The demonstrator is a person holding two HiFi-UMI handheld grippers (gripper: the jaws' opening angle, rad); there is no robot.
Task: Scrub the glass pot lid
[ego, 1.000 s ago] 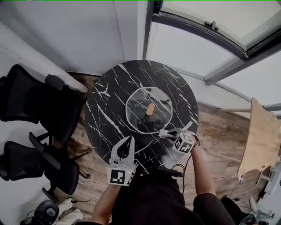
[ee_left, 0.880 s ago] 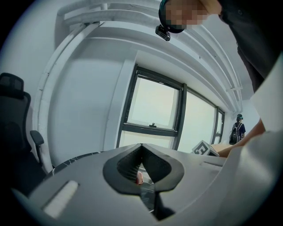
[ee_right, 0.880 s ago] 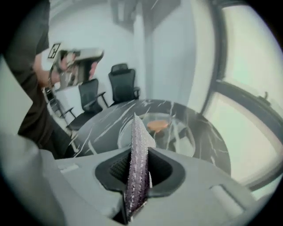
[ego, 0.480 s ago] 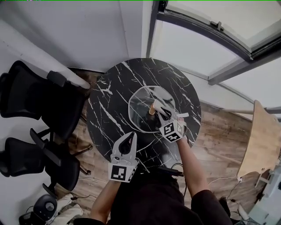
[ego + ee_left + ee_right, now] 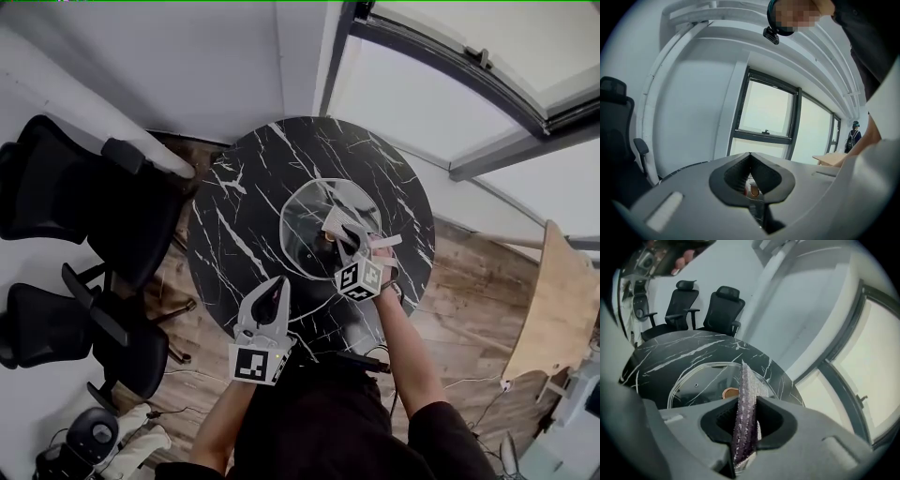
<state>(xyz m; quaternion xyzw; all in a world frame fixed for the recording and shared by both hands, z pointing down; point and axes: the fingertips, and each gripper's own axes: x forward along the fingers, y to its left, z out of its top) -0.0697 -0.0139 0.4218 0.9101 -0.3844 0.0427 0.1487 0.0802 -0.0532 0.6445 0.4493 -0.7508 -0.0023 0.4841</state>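
1. The round black marble worktop (image 5: 225,244) carries it all.
2. The glass pot lid (image 5: 302,234) lies flat mid-worktop.
3. The left gripper (image 5: 273,291) sits near the worktop's edge, jaws closed on nothing.
4. The right gripper (image 5: 339,225) is over the lid, jaws clamped on a purple scrub pad (image 5: 743,408).

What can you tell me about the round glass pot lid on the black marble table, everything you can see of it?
The round glass pot lid is clear, with a thin metal-looking rim, a tan knob at its centre and a small vent hole. It lies flat, knob up, on the black marble table. The right gripper holds a purplish scrub pad above it; contact cannot be told.
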